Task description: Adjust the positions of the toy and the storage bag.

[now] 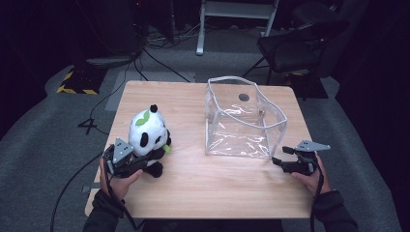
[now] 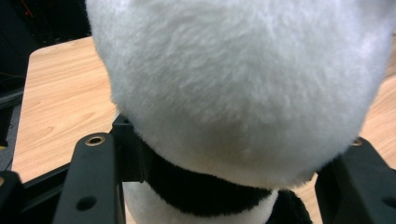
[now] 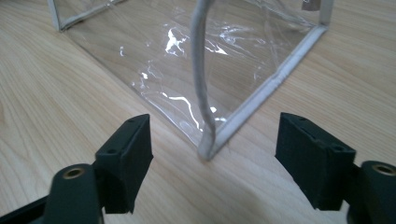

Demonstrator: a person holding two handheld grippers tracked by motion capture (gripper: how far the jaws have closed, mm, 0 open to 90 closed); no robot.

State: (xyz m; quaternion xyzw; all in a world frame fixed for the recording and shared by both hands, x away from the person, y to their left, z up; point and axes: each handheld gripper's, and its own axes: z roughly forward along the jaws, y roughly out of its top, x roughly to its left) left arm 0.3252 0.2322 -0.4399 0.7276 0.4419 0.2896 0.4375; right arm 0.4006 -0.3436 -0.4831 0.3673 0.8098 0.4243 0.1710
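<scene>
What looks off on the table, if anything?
Nothing spilled or damaged. The clear bag stands open on the table, its film creased and its rim wavy. The panda sits upright, the left gripper shut on it. The right gripper is open at the bag's near corner.

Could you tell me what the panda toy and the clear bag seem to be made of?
Panda toy: soft plush fabric, judging by its fuzzy white and black pile. Clear bag: glossy see-through plastic, probably vinyl, with creased glare and pale sewn edging.
</scene>
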